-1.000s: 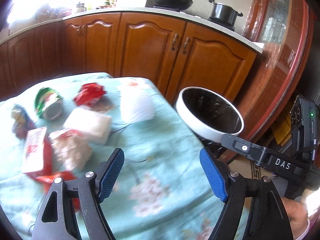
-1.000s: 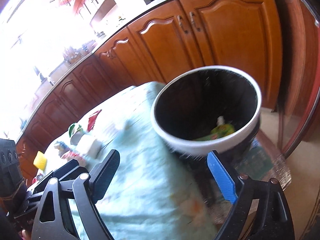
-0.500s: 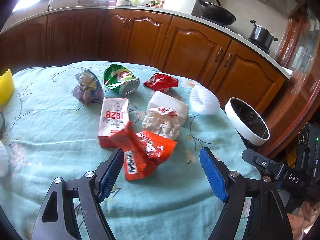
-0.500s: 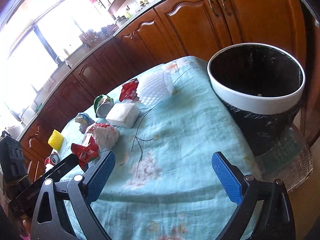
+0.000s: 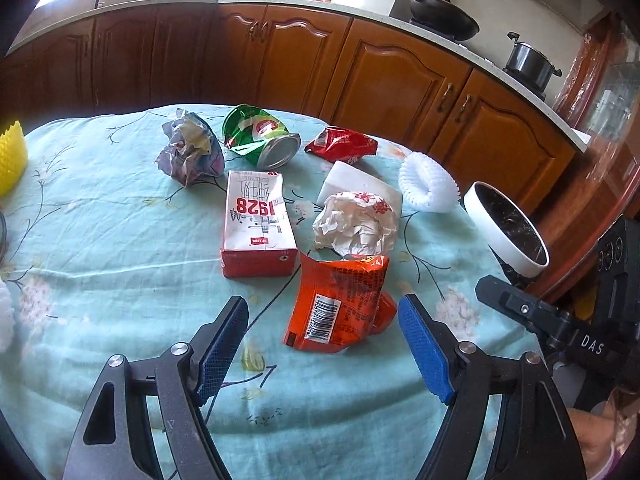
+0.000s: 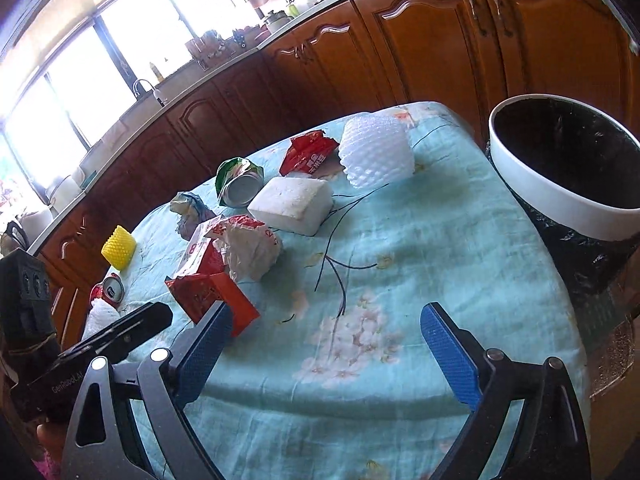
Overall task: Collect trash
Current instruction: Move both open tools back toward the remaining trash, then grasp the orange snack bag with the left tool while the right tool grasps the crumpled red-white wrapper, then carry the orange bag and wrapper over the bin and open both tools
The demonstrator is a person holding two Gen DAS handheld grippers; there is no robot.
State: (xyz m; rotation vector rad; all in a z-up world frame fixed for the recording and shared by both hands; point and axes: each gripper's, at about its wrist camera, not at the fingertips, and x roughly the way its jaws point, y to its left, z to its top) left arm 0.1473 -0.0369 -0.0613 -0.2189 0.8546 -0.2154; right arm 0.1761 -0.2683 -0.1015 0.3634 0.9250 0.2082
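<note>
Trash lies on the table's pale blue cloth (image 5: 100,248): an orange wrapper (image 5: 340,304), a red and white carton (image 5: 256,220), crumpled white paper (image 5: 356,220), a crushed green can (image 5: 260,136), a red packet (image 5: 340,144), a white foam block (image 6: 292,204) and a white foam net (image 6: 376,152). My left gripper (image 5: 322,308) is open just short of the orange wrapper. My right gripper (image 6: 328,316) hovers over bare cloth, its jaws closing slightly with nothing between them. The white-rimmed bin (image 6: 560,208) with a black liner stands off the table's right edge.
A crumpled colourful wrapper (image 5: 190,152) and a yellow foam net (image 6: 119,242) lie toward the far left. A red can (image 6: 110,288) sits near the left edge. Wooden kitchen cabinets (image 5: 392,80) run behind the table, with pots on the counter.
Both views have swung left from the bin to the trash on the table. The orange wrapper now lies close ahead of the left gripper's fingertips. Both grippers stay open and empty.
</note>
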